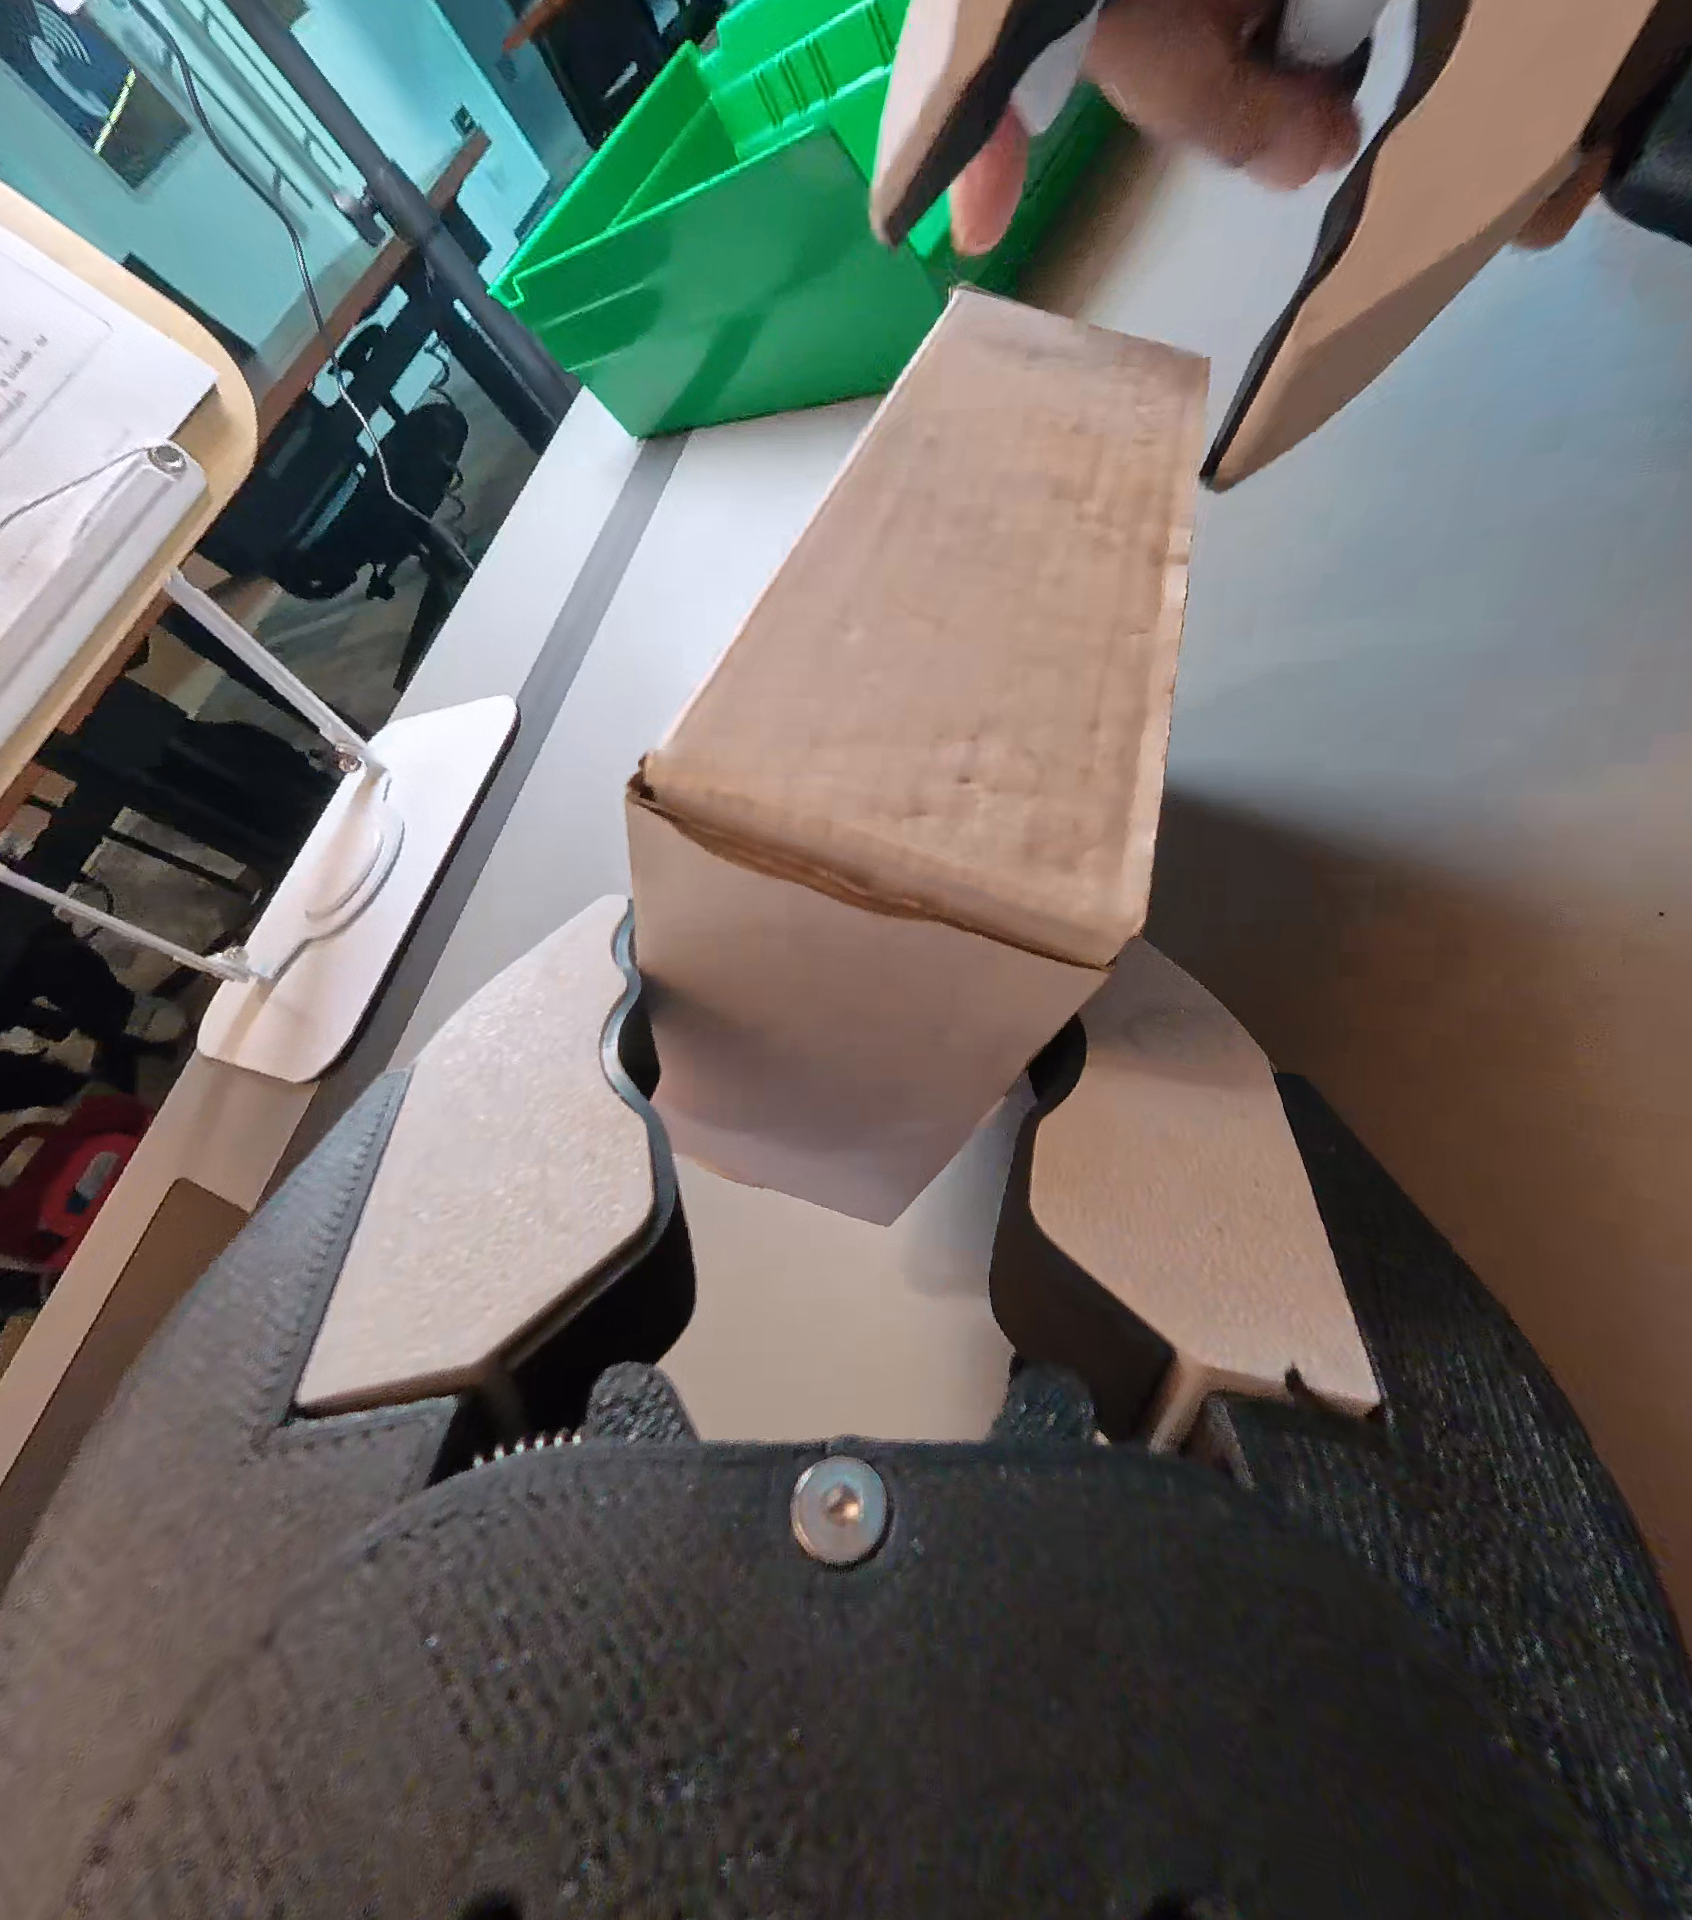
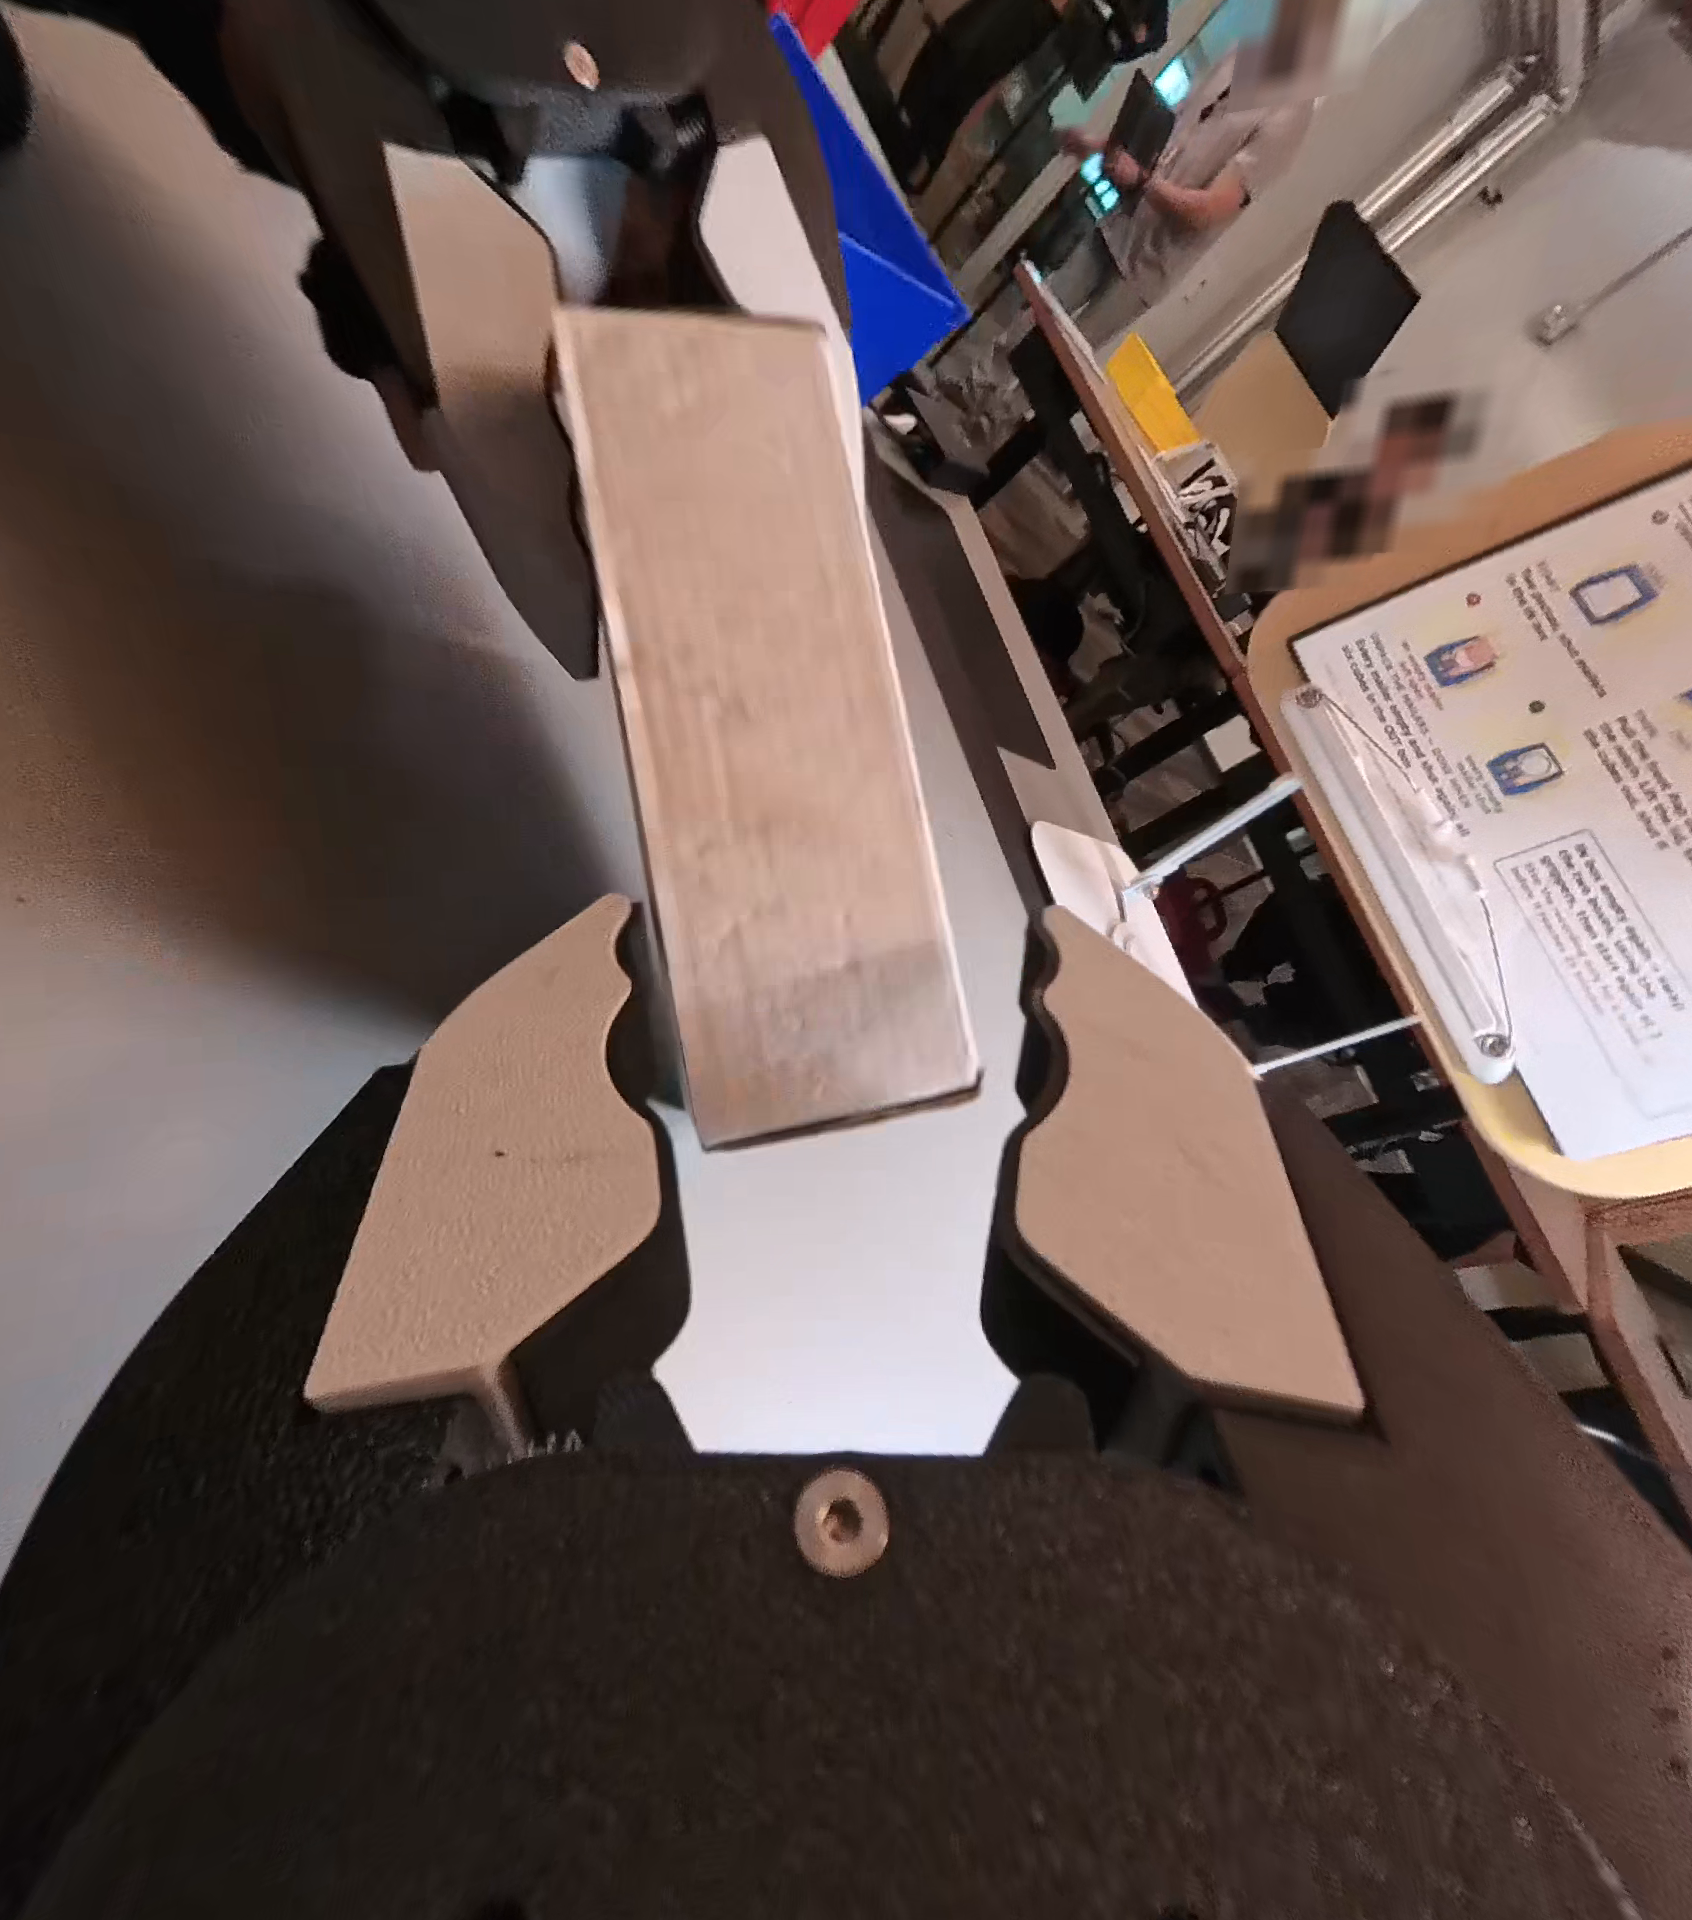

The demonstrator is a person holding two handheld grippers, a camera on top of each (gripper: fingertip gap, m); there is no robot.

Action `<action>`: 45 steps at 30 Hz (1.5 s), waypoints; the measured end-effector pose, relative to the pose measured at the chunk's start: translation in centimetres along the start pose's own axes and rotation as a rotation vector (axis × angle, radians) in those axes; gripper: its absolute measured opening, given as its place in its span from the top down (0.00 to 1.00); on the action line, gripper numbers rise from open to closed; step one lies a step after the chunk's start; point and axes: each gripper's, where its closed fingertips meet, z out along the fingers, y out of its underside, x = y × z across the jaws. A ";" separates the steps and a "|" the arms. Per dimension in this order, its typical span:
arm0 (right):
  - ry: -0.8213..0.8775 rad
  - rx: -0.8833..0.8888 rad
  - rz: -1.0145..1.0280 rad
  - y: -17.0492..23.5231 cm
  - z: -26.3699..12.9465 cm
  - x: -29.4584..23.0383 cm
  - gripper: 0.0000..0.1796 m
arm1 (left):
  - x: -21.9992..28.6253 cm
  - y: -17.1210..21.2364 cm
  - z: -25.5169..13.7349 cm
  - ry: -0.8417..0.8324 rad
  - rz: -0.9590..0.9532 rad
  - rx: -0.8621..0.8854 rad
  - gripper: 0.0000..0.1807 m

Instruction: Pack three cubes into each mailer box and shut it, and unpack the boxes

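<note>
A shut brown cardboard mailer box (image 1: pixel 946 665) is held lengthwise above the grey table (image 1: pixel 1465 831). My left gripper (image 1: pixel 878 935) is shut on its near end, one finger on each side. My right gripper (image 1: pixel 1055 353) is open at the box's far end, its fingers on either side of it. In the right wrist view the box (image 2: pixel 769 727) runs away from my open right gripper (image 2: pixel 831 909). The left finger lies close to the box and the right finger stands apart from it. The left gripper (image 2: pixel 686 312) holds the far end. No cubes are in view.
Green bins (image 1: pixel 717 312) stand at the table's far edge. A blue bin (image 2: pixel 883 281) shows beyond the left gripper. A tilted board with an instruction sheet (image 2: pixel 1600 779) stands on a white base (image 1: pixel 364 883) at the table's side edge. A yellow bin (image 2: pixel 1148 405) sits on another desk.
</note>
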 end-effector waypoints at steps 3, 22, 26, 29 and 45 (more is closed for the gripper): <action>-0.013 -0.062 -0.120 -1.2 0.0 -0.5 0.73 | 0.1 0.0 0.2 0.011 -0.031 -0.024 0.61; -0.007 -0.285 -0.445 -2.2 0.8 -0.8 0.96 | -0.5 0.3 -0.1 0.015 -0.029 -0.010 0.64; -0.025 -0.267 -0.407 -2.5 0.5 -0.6 0.99 | -0.5 0.2 -0.1 0.012 -0.024 -0.013 0.64; -0.046 -0.276 -0.419 -2.5 0.4 -0.7 0.99 | -0.6 0.0 -0.2 -0.007 0.009 -0.016 0.64; 0.104 -0.287 -0.488 -2.4 1.0 -0.6 0.94 | 1.0 0.7 -0.1 0.142 -0.134 -0.044 0.64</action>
